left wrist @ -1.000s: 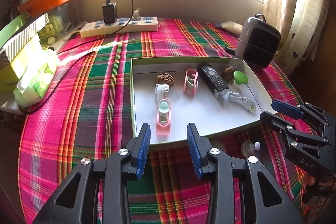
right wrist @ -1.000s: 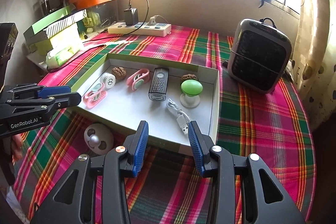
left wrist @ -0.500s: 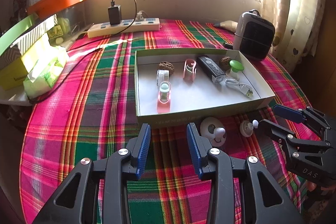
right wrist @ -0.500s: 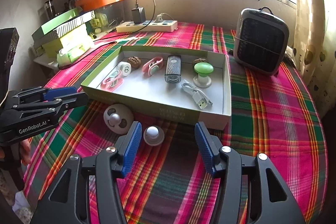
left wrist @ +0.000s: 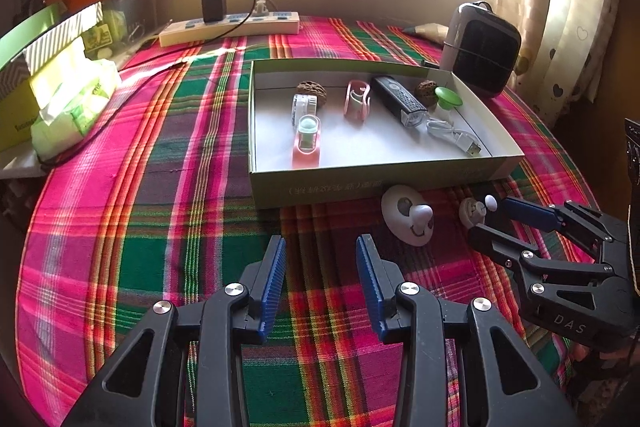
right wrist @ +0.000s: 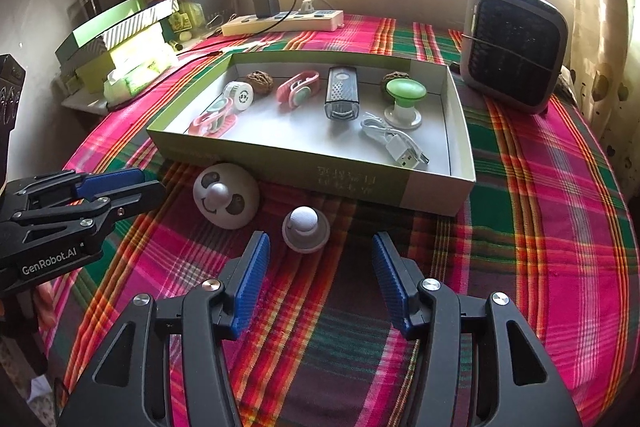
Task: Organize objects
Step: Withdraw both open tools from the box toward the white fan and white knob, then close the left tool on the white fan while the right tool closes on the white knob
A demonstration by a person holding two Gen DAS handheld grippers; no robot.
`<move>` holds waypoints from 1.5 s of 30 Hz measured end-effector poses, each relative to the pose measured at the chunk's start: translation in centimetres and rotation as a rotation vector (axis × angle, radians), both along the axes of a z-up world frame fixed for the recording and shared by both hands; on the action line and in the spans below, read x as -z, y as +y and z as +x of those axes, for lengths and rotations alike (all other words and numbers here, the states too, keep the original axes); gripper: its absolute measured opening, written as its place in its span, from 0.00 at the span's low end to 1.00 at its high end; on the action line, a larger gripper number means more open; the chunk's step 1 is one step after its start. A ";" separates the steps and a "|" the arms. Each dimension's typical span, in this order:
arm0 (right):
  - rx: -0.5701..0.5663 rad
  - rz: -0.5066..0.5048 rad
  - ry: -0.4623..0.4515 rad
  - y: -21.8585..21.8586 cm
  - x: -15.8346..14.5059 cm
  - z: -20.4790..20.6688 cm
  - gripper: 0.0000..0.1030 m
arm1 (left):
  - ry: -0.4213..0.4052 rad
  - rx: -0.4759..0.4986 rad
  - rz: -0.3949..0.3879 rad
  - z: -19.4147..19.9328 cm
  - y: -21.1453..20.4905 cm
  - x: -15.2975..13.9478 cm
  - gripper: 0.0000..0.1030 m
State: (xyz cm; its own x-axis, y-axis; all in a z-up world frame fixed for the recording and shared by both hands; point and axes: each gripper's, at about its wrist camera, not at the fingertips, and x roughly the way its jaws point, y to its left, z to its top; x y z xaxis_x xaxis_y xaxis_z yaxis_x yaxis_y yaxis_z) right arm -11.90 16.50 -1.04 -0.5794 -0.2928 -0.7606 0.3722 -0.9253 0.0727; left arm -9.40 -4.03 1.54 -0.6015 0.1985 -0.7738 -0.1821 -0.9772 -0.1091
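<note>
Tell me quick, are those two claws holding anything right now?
Left claw: open, holding nothing.
Right claw: open, holding nothing, with the small white knob on the cloth just ahead.

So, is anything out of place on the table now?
Yes. Two white round gadgets, a bigger one with a face and a smaller knob, lie on the cloth outside the box, while the other small things are inside it.

Open right claw (right wrist: 320, 269) near white knob (right wrist: 306, 229)

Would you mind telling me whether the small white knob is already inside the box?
No, the small white knob lies on the plaid cloth just outside the box, ahead of the open right tongs.
</note>
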 end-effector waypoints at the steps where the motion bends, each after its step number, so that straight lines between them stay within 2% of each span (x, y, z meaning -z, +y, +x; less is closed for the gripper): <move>1: -0.001 0.004 -0.001 -0.1 0.1 -0.1 0.53 | -0.004 0.002 0.002 0.0 0.0 0.1 0.34; 7: -0.006 0.039 -0.008 -1.0 0.4 -0.7 0.53 | -0.025 0.013 0.044 -0.3 -0.4 0.5 0.34; 11: 0.002 0.083 0.000 -1.6 0.5 -1.2 0.53 | -0.046 0.046 0.148 -0.5 -0.7 0.5 0.36; 13: 0.007 0.087 0.001 -1.6 0.5 -1.3 0.53 | -0.062 0.058 0.191 -0.7 -0.8 0.5 0.43; 16: 0.013 0.086 0.000 -1.5 0.5 -1.4 0.53 | -0.061 0.060 0.173 -0.8 -0.4 0.5 0.43; 23: 0.005 0.093 0.002 -1.6 0.5 -1.5 0.52 | -0.074 0.089 0.200 -1.1 0.1 0.5 0.43; 25: 0.006 0.093 0.006 -1.5 0.5 -1.5 0.44 | -0.076 0.104 0.211 -1.2 0.4 0.4 0.44; 29: -0.002 0.085 0.006 -1.4 0.4 -1.4 0.42 | -0.081 0.116 0.206 -1.5 1.1 0.3 0.44; 31: -0.008 0.081 0.007 -1.4 0.4 -1.3 0.37 | -0.084 0.120 0.210 -1.7 1.4 0.4 0.44; 35: -0.013 0.076 0.006 -1.3 0.4 -1.3 0.36 | -0.101 0.124 0.210 -2.1 1.8 0.5 0.44; 39: -0.015 0.076 0.006 -1.2 0.3 -1.3 0.29 | -0.099 0.130 0.205 -2.4 2.2 0.5 0.44; 45: -0.019 0.074 0.006 -1.1 0.3 -1.1 0.29 | -0.103 0.125 0.194 -3.1 2.9 0.7 0.44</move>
